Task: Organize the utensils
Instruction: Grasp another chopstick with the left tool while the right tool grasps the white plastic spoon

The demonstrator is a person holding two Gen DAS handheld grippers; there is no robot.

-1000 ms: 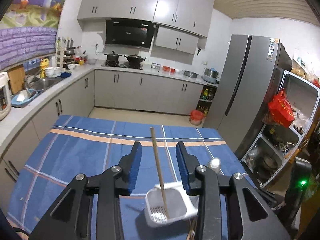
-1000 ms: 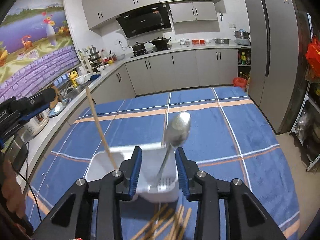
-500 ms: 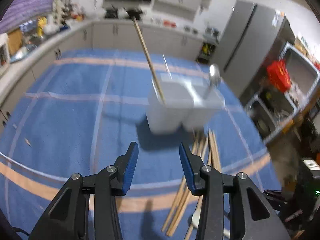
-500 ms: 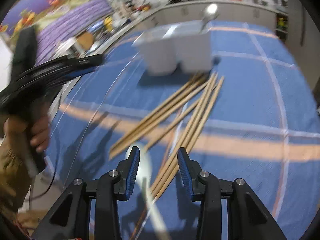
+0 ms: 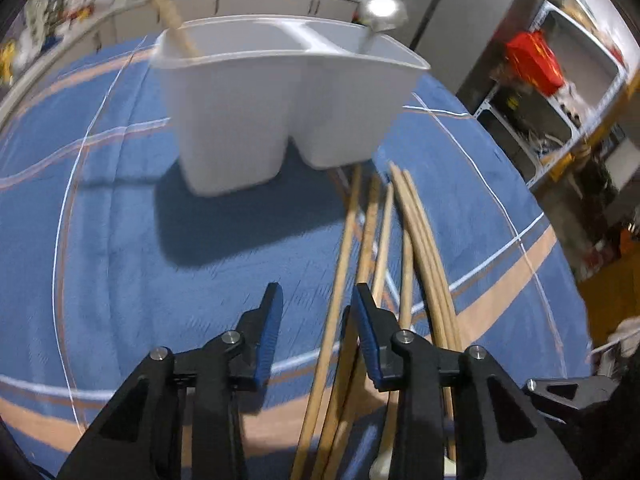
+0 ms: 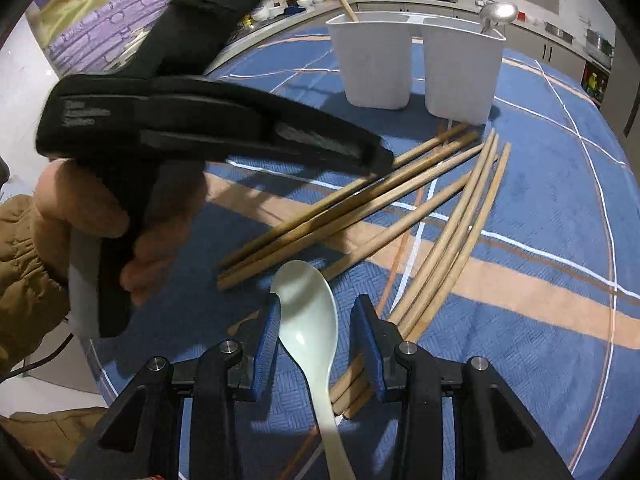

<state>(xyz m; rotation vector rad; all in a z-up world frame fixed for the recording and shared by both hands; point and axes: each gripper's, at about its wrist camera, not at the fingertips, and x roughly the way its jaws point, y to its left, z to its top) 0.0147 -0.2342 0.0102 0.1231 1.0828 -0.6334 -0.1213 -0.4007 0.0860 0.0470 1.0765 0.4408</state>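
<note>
A white two-compartment holder (image 5: 280,92) (image 6: 416,64) stands on the blue cloth. One wooden chopstick (image 5: 168,12) leans in its left compartment and a metal spoon (image 5: 380,12) (image 6: 498,14) in its right. Several wooden chopsticks (image 5: 400,248) (image 6: 400,208) lie loose on the cloth in front of it. My left gripper (image 5: 316,308) is open low over the cloth, one chopstick running between its fingers. My right gripper (image 6: 316,316) is open around the bowl of a white spoon (image 6: 308,312) lying on the cloth. The left gripper's body (image 6: 192,128) shows in the right wrist view.
The blue striped tablecloth (image 6: 540,240) covers the table. Kitchen counters and cabinets stand behind, a grey fridge and a shelf rack with a red bag (image 5: 532,60) to the right. The table edge drops off at the right.
Both grippers have dropped from above the holder down toward the cloth in front of it. The right one has come around the white spoon; the left one has neared the loose chopsticks.
</note>
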